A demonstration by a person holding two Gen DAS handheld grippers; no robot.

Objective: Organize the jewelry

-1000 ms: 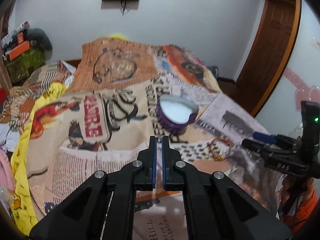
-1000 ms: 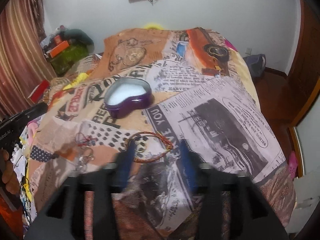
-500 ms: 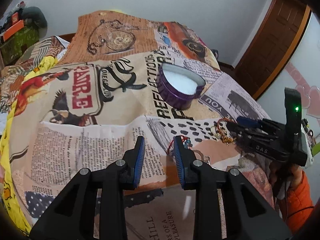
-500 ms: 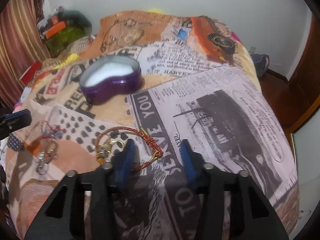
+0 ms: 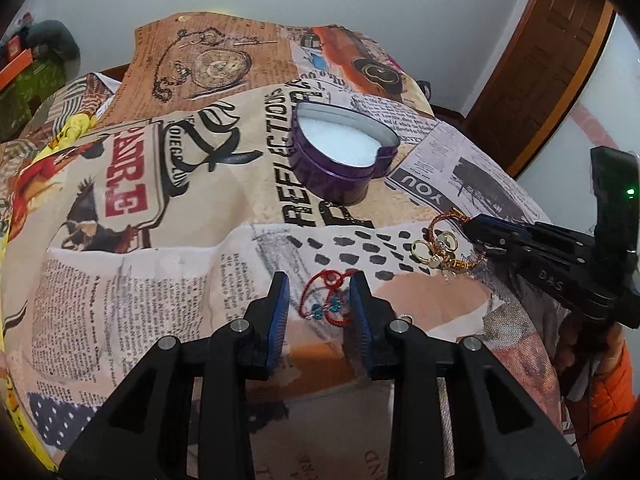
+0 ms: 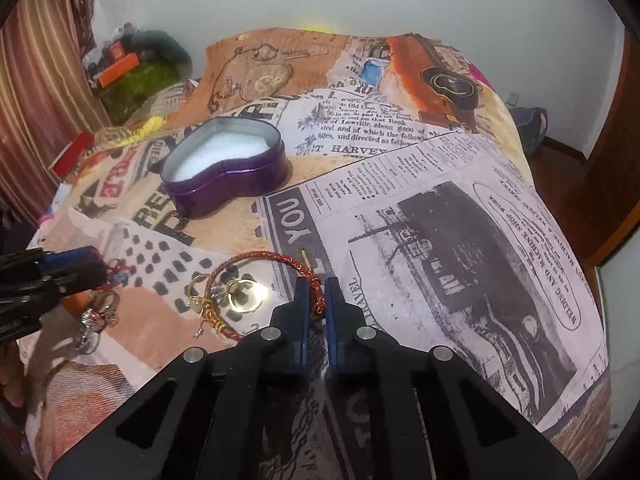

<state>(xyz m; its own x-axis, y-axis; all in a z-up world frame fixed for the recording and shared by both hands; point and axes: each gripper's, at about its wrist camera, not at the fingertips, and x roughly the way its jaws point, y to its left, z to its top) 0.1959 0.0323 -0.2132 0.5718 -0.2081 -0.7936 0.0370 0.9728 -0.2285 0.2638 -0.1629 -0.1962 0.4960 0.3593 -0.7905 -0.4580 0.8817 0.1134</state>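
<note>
Your right gripper (image 6: pixel 316 292) is pinching the red braided bracelet (image 6: pixel 256 258) at its near-right arc, fingers (image 6: pixel 303 300) together on the cord with only the braid between them. The bracelet is lying flat on the bedspread (image 6: pixel 440 208), looping around two gold rings (image 6: pixel 246 300) and a small gold charm. Your left gripper (image 5: pixel 319 300) is sitting low over the thin red string bracelet (image 5: pixel 326 294) with blue beads; its fingers (image 5: pixel 280 304) are apart, and the string is lying between them with the right pad just beside it, though I can't tell if it's touching. In the right view, a silver ring cluster (image 6: pixel 96 316) is lying just below your left fingertips. The purple heart tin (image 6: pixel 224 168) is sitting open farther back on the bed, white padding showing, nothing in it, well apart from both bracelets. Your orange sleeve (image 5: pixel 608 392) is showing at the right edge of the left view.
</note>
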